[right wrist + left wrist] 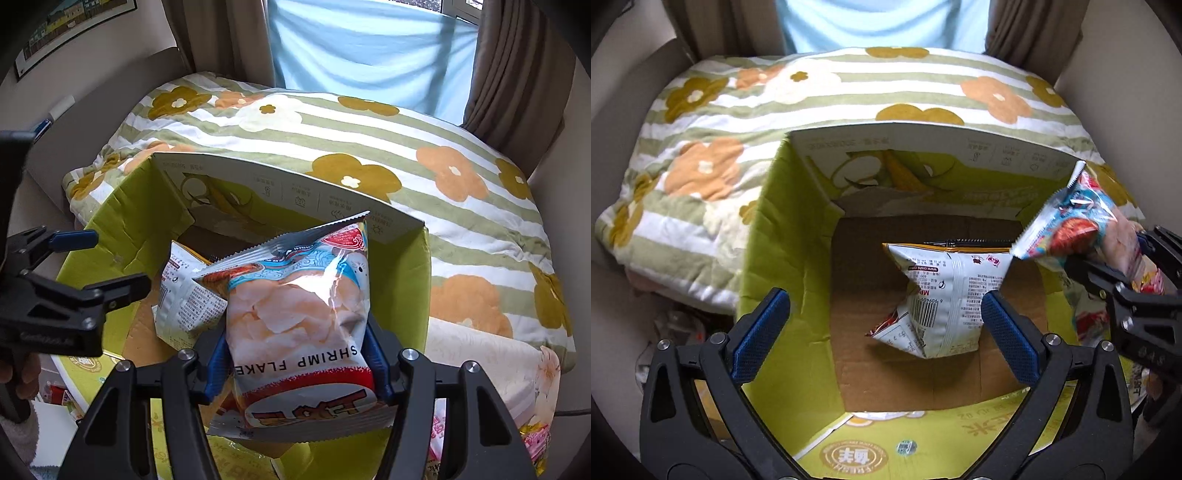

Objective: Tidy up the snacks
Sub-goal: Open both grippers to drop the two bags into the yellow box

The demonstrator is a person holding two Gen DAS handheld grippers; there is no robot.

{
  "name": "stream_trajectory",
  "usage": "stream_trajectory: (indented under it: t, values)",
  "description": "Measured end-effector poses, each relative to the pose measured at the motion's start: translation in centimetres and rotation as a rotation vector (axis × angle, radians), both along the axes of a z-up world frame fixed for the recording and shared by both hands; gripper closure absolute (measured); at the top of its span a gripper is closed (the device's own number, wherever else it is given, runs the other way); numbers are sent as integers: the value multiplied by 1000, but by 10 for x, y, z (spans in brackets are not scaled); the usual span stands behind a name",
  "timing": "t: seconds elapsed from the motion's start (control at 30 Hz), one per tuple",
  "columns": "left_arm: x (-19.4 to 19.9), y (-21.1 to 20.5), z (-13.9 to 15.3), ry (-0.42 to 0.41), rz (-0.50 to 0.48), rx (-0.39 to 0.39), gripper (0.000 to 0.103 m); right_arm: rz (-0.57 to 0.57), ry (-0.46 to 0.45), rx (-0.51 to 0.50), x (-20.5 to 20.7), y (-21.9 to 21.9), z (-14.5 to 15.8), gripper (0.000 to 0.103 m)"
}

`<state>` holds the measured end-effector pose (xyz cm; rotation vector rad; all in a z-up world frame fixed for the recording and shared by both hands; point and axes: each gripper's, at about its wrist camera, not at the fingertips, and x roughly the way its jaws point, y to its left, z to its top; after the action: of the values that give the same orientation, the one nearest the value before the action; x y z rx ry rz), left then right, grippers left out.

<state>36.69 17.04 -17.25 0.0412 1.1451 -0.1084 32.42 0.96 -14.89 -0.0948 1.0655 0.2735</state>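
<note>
Shrimp chips bag (299, 317): light, crinkly, crushable; we pinch its middle in right gripper (295, 363), left gripper (886, 332) spread, empty

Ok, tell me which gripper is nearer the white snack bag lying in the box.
Left. The left gripper hangs open right above the white snack bag; the right gripper sits off to the side, holding the shrimp flakes bag.

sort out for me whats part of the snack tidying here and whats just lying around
Part of the job:
- shrimp flakes bag, clamped in the right gripper
- white snack bag inside the box
- green cardboard box
- left gripper, open

Just lying about:
- flowered quilt
- curtains
</note>
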Motion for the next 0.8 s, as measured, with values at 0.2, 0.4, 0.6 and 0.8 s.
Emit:
stream_trajectory:
  t: [0.2,0.4,0.6,0.8]
  values:
    - [-16,3,12,-50,24,63,1,-6,-21,50,9,4,5,15]
    - [-41,10,22,-84,52,60,1,-46,-106,120,-4,0,16,0]
    - [-61,10,34,-110,52,41,1,-60,-98,100,-21,-1,24,0]
    - [-81,5,55,-165,40,2,1,-72,-132,92,-47,-5,46,0]
